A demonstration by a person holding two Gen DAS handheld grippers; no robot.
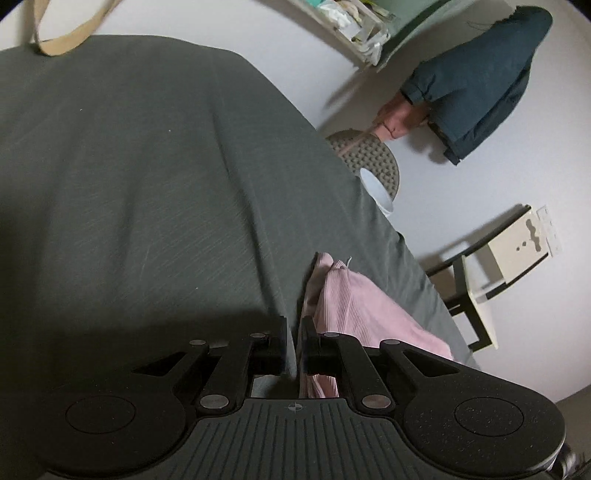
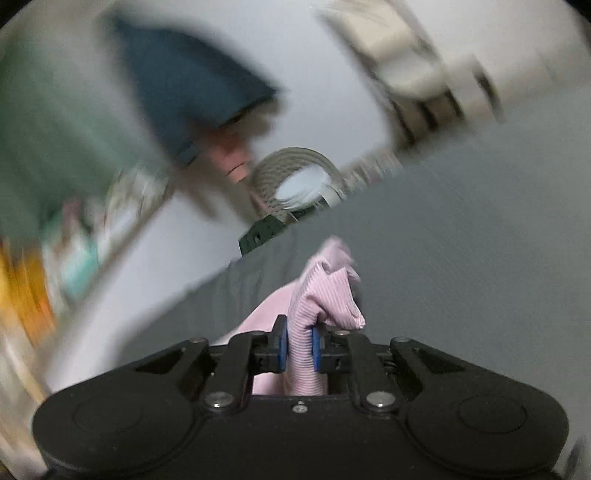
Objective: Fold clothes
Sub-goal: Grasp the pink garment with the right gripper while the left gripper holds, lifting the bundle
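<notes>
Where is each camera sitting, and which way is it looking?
Left wrist: sits on the left gripper, looking along its fingers over the grey bed cover; jaws nearly shut on the pink cloth.
Right wrist: sits on the right gripper, looking toward a blurred wall; jaws shut on the pink cloth.
Both show: the pink cloth, grey cover, and hanging blue garment.

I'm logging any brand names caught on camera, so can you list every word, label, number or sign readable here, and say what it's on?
There is no readable text in either view.
Cream box by the wall: cut-out shapes only, no letters.
White panel behind it: faint marks, too small to read.
Left hand-held gripper body: only a crosshair mark, no words.
Shelf items: too small to read.
Right wrist view: background is motion-blurred; pink garment shows no print.
</notes>
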